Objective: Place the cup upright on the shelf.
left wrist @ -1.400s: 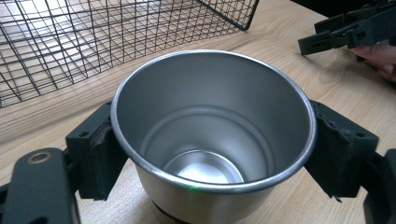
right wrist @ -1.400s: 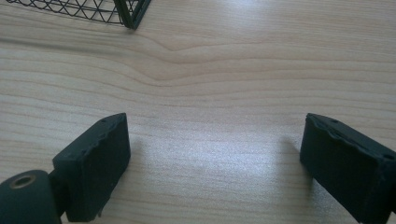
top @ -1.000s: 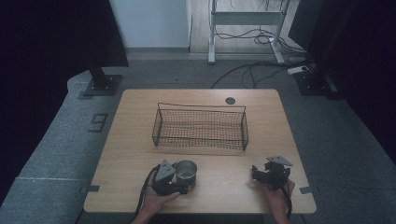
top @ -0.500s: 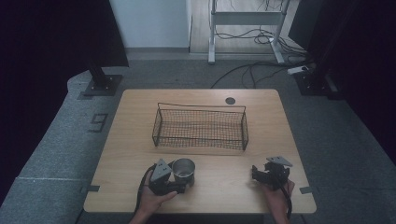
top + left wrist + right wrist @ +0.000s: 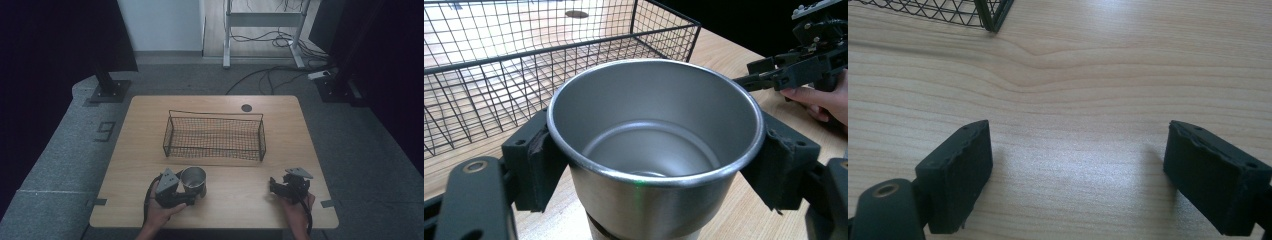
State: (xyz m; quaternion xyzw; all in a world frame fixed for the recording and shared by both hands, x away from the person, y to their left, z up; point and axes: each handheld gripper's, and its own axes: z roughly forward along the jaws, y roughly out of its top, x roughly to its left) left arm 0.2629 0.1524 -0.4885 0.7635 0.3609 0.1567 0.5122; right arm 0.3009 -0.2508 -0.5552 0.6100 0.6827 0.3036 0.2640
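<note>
A steel cup stands upright near the front left of the wooden table. My left gripper is shut on the cup, one pad pressed against each side of its wall just below the rim. In the left gripper view the cup is empty and shiny inside, with my left gripper around it. At the front right, my right gripper rests low over bare wood. Its jaws stand wide apart, so the right gripper is open with nothing between them.
A black wire basket sits empty at the table's middle, just beyond the cup, and its mesh wall rises right behind the cup. A basket corner shows ahead of the right gripper. A dark round grommet lies at the far edge.
The left gripper with the cup has edged slightly to the left. The right gripper has stayed where it was.
</note>
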